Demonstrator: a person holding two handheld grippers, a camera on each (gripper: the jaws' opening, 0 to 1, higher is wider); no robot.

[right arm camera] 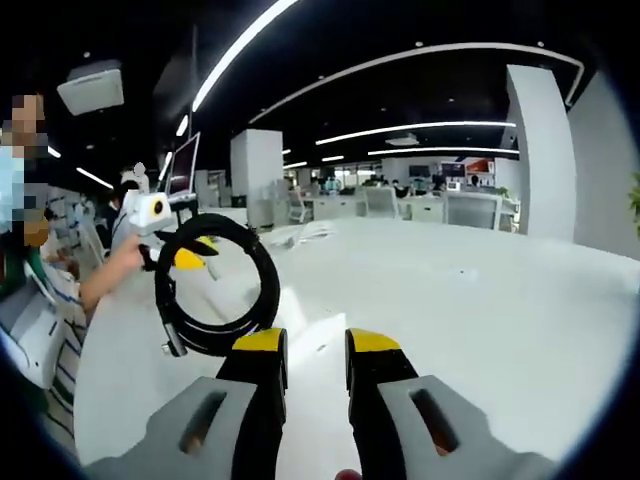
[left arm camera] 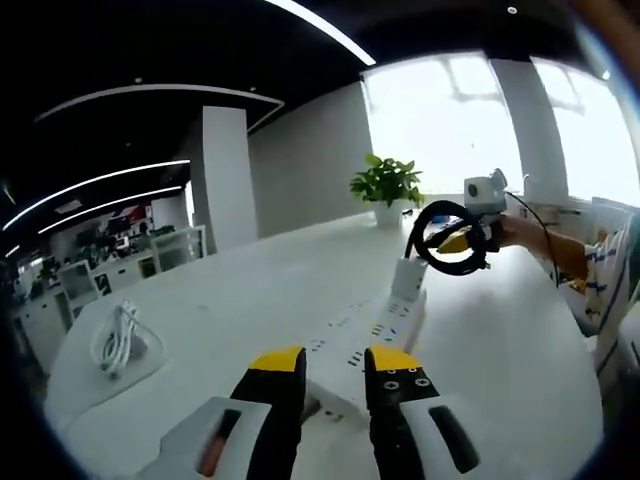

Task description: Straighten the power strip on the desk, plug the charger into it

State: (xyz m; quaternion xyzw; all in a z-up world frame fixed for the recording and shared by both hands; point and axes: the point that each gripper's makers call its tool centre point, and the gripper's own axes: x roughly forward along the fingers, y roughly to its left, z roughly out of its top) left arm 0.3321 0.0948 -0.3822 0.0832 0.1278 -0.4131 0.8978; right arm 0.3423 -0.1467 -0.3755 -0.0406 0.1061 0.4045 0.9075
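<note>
The white power strip (left arm camera: 375, 330) runs away from me across the white desk (left arm camera: 250, 290), its near end under and between the jaws of my left gripper (left arm camera: 334, 362), which stand apart. A white charger block (left arm camera: 405, 276) stands at the strip's far end; I cannot tell if it is plugged in. Just beyond it, the right gripper (left arm camera: 452, 243) comes in from the right, a hand holding it. In the right gripper view my right gripper (right arm camera: 317, 342) is open over bare desk (right arm camera: 450, 300), nothing between its jaws. The left gripper (right arm camera: 190, 257) shows at the left.
A black cable loop (left arm camera: 445, 240) hangs by the right gripper, and another loop (right arm camera: 215, 290) hangs by the left one. A coiled white cable (left arm camera: 120, 340) lies at the desk's left. A potted plant (left arm camera: 385, 185) stands at the far edge. A person's arm (left arm camera: 560, 250) is at the right.
</note>
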